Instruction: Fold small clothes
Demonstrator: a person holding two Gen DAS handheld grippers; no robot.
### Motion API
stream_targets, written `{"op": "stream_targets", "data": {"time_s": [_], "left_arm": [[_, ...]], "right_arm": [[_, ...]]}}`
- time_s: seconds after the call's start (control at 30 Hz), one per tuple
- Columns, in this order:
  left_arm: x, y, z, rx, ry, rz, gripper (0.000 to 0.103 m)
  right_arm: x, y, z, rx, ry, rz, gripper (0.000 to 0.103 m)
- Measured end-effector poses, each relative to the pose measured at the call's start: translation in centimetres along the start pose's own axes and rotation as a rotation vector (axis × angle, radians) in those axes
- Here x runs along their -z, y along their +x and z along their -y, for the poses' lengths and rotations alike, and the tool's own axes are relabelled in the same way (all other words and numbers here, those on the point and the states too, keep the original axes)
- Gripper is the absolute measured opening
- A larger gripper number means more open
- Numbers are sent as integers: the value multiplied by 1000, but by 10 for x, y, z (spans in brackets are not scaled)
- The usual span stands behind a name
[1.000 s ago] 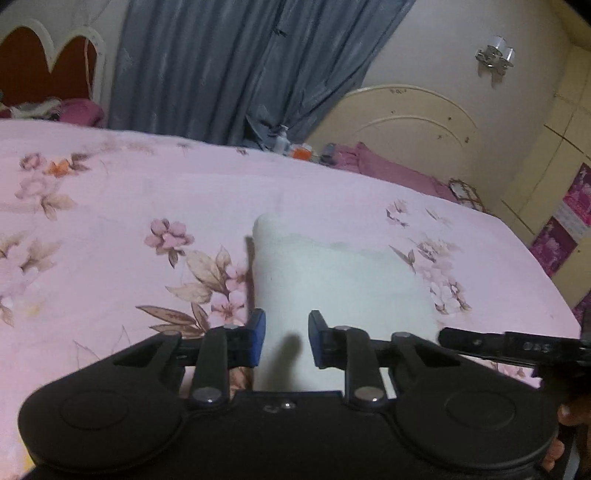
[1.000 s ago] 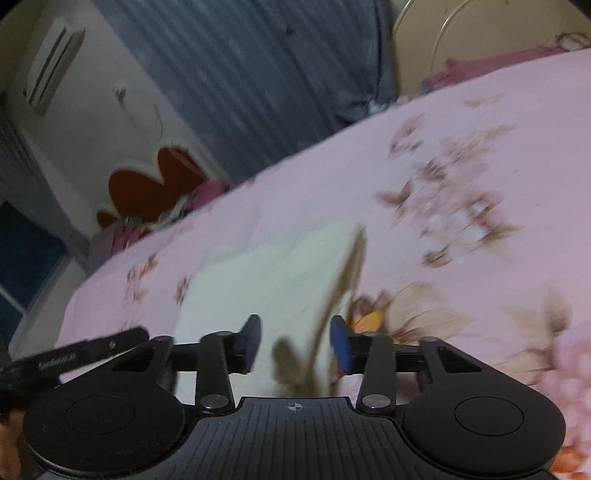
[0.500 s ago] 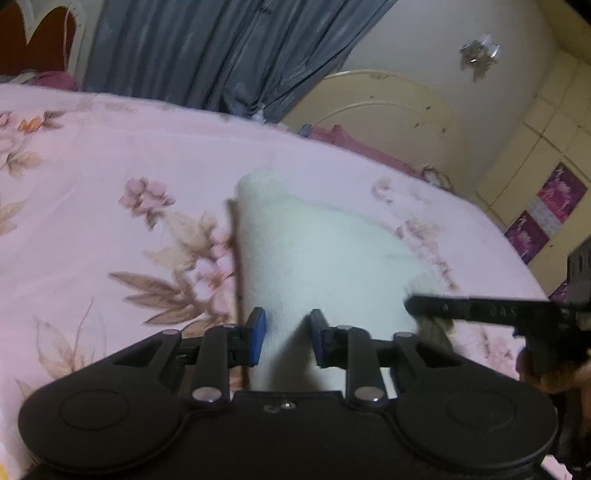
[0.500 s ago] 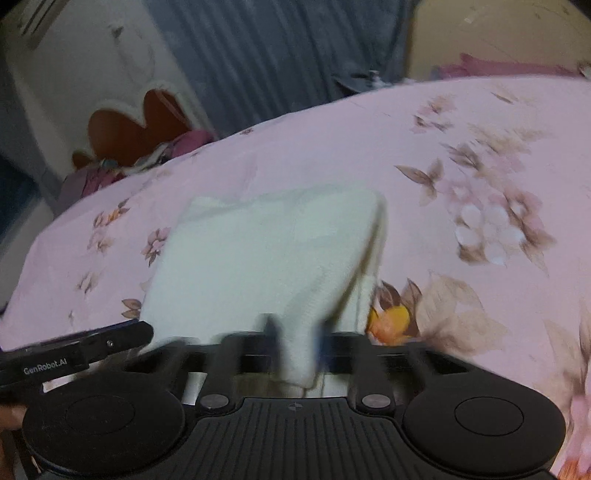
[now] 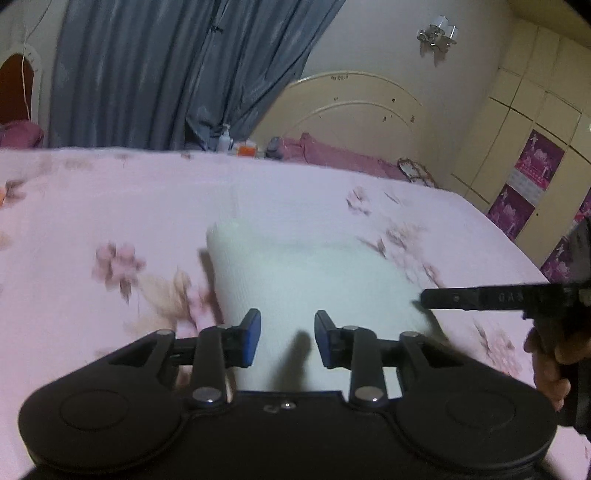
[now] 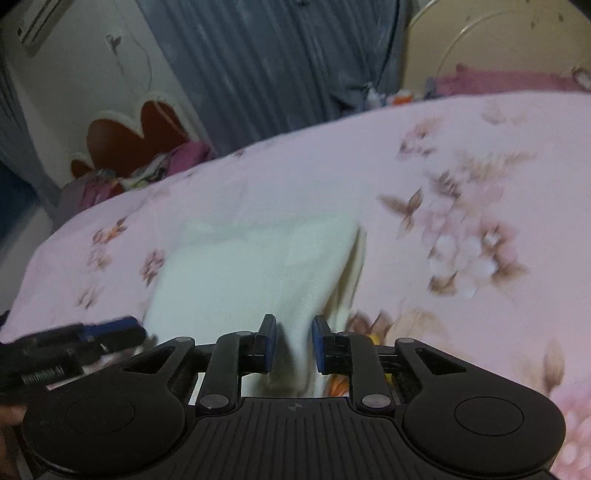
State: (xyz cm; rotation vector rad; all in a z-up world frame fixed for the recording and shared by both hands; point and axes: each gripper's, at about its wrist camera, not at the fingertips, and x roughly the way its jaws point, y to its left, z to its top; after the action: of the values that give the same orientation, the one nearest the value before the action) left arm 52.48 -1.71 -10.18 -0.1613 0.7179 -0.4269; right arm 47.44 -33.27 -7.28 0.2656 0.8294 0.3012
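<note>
Blue-grey curtain (image 5: 159, 74) behind cream headboard (image 5: 354, 110) — wall lamp (image 5: 437, 33) above.

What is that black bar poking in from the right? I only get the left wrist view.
Observer: That is the right gripper. Its own camera shows a raised fold of the white cloth between its jaws, which have just been opening a little.
Operator: Does the cloth lie flat on that side?
Observer: No. Its right edge lifts off the bedsheet and shows a second layer beneath.
Operator: Is there anything on the wall that I miss?
Observer: An air conditioner, high up at the left.
</note>
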Motion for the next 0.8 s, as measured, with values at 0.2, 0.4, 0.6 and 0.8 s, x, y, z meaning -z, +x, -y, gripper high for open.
{"op": "stream_targets", "data": {"time_s": [0.2, 0.4, 0.6, 0.8], "left_arm": [[-35, 58, 1, 14, 68, -10, 32], [-31, 73, 12, 18, 167, -45, 35], [-35, 91, -5, -22, 80, -43, 34], [-44, 120, -7, -62, 71, -115, 36]], "right_arm": [[-31, 33, -25, 48, -134, 88, 19], [-30, 80, -22, 94, -187, -93, 21], [-27, 85, -15, 116, -206, -26, 23], [-41, 94, -21, 165, -198, -35, 24]]}}
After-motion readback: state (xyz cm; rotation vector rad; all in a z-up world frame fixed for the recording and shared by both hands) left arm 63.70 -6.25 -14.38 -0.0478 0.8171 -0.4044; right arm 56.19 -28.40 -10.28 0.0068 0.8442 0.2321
